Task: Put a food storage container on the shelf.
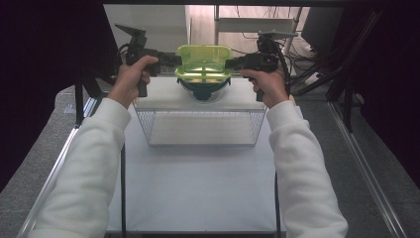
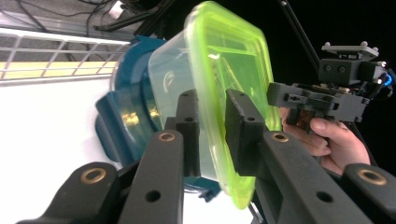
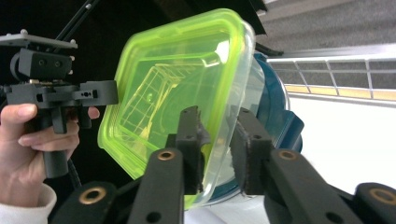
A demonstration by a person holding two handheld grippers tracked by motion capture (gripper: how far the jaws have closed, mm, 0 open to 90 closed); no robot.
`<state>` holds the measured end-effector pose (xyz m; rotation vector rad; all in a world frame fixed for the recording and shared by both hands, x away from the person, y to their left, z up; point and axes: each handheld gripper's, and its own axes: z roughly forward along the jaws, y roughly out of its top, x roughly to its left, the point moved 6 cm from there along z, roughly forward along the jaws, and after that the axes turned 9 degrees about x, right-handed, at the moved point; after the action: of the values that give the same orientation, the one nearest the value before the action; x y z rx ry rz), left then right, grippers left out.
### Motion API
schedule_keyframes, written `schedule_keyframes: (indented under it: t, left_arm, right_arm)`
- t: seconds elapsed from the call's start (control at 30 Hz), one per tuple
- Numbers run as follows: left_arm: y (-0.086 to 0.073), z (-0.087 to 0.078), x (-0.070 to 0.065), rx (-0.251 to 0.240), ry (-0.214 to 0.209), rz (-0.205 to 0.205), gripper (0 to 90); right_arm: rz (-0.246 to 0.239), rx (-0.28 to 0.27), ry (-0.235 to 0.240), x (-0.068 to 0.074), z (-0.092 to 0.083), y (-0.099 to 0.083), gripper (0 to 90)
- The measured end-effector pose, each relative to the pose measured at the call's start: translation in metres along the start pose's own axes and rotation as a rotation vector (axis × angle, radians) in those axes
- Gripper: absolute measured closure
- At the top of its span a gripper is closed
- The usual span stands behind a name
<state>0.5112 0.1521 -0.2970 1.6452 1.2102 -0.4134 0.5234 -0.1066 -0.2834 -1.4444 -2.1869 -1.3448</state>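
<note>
Clear plastic container with lime-green lid [image 1: 203,63] held between two grippers.
Left gripper [image 1: 174,60] and right gripper [image 1: 229,63] jaws clamp its opposite rims, above dark blue bowl [image 1: 204,90] on wire rack [image 1: 200,124].

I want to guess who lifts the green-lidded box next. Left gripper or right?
Probably both together. The left gripper and right gripper each clamp an opposite edge of the box, level with each other, so neither looks better placed.
</note>
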Motion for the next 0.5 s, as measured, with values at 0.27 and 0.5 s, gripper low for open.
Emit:
schedule_keyframes:
  t: [0.27,0.5]
  left_arm:
    - [0.002,0.007,0.004,-0.016,0.031,0.017,65.2]
    - [0.002,0.010,-0.005,-0.035,0.079,0.087,31.5]
  right_arm:
    - [0.021,-0.013,-0.027,-0.001,0.005,0.001,63.6]
    - [-0.047,-0.053,-0.114,0.002,0.002,0.001,37.4]
